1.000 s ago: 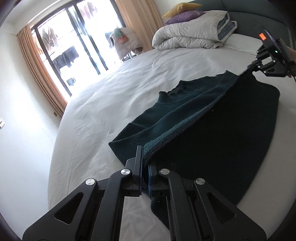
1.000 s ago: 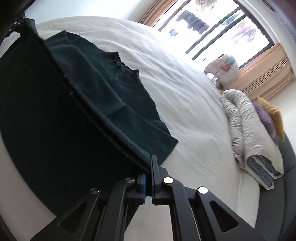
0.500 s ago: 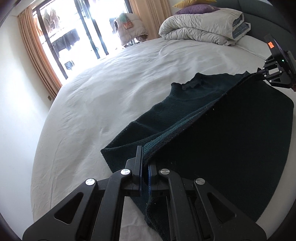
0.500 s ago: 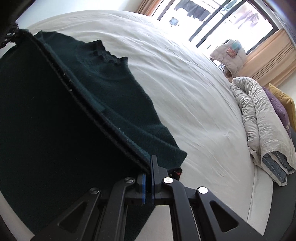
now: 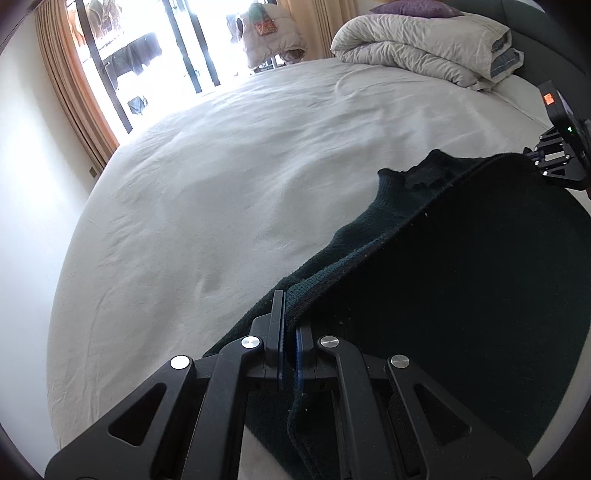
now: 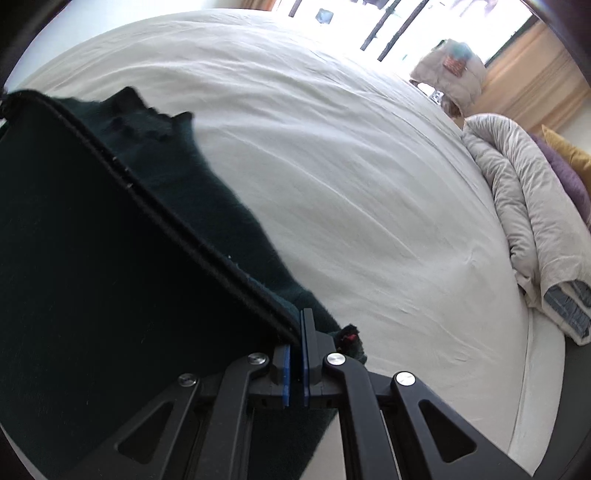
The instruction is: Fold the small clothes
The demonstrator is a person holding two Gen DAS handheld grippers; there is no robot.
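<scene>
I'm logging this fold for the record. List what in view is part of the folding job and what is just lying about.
Part of the job:
- dark green sweater, one edge lifted and stretched
- left tongs, shut on that edge
- right tongs, shut on its other end
- white bed sheet under it

Just lying about:
- folded duvet
- purple pillow
- yellow pillow
- pale jacket by the window

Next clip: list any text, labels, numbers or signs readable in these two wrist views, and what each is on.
No text can be read in either view.
Orange display on the right gripper: lit, but too small and blurred to read.
Reddish patch on the pale jacket by the window: too blurred to read.
Dark green sweater, held by both grippers: a small red spot near its corner, nothing legible.
</scene>
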